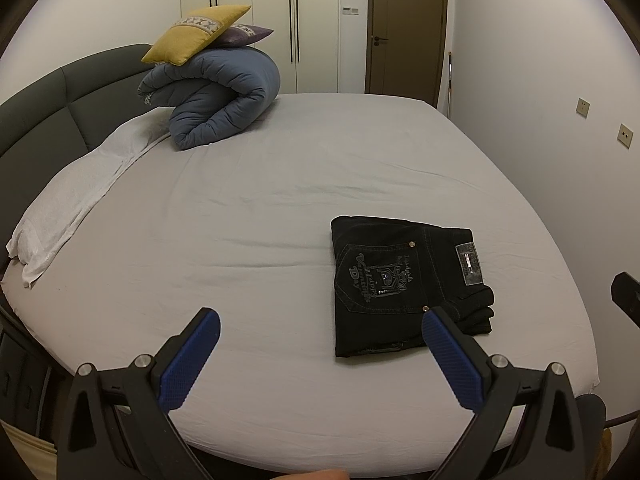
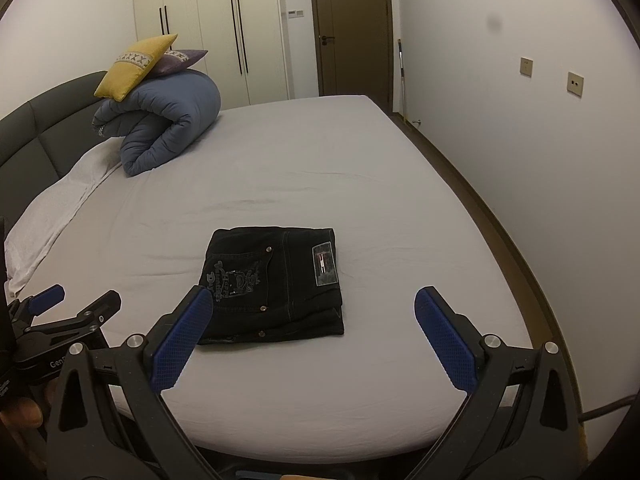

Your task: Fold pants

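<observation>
Both my grippers, left [image 1: 320, 344] and right [image 2: 314, 320], gape wide, empty; ahead, the folded pants [image 2: 276, 284] could unfold if nudged.

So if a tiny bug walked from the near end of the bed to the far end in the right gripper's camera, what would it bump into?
Black folded pants → rolled blue quilt → yellow pillow on top of the quilt → closet doors behind the bed.
</observation>
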